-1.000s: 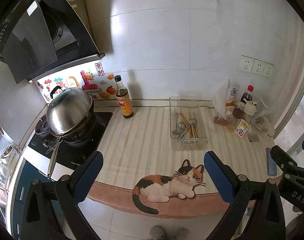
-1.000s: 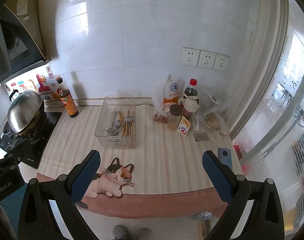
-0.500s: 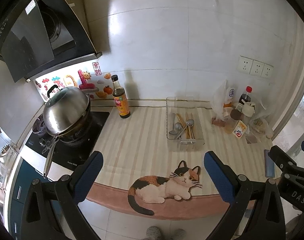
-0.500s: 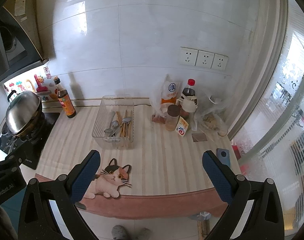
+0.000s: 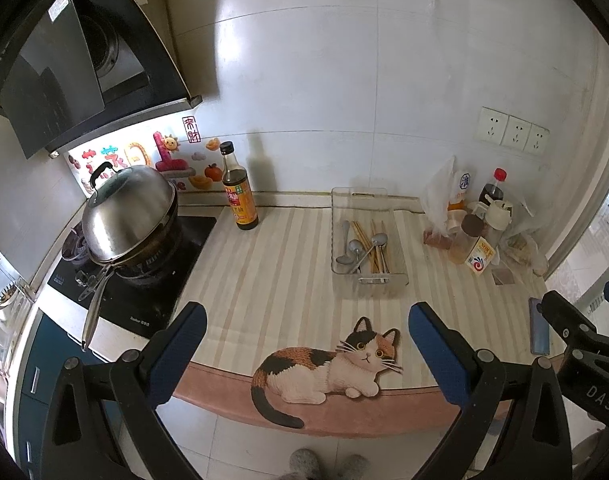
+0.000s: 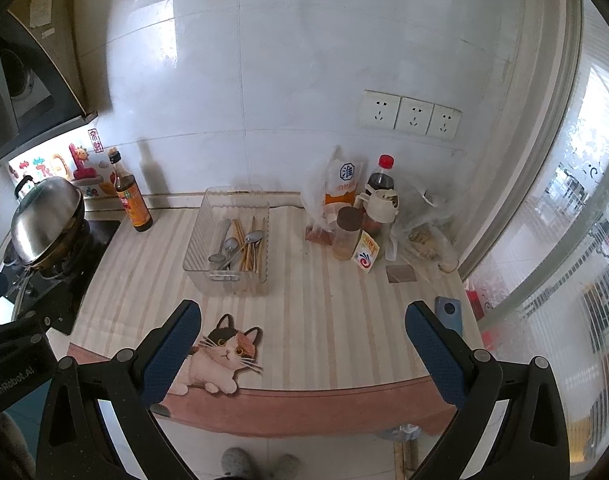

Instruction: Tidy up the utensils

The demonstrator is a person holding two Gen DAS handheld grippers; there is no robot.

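Spoons (image 5: 354, 246) and chopsticks (image 5: 378, 246) lie mixed in clear tray (image 5: 400, 240); both tongs (image 5: 306, 344) (image 6: 304, 344) wide, empty, near bench (image 5: 272, 272) edge; stage indeterminate.

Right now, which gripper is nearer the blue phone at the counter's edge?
Right. The right gripper has the blue phone beside its right finger; the left gripper hangs farther left, near the stove side.

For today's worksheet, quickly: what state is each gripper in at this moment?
Left gripper: jaws wide open, holding nothing.
Right gripper: jaws wide open, holding nothing.
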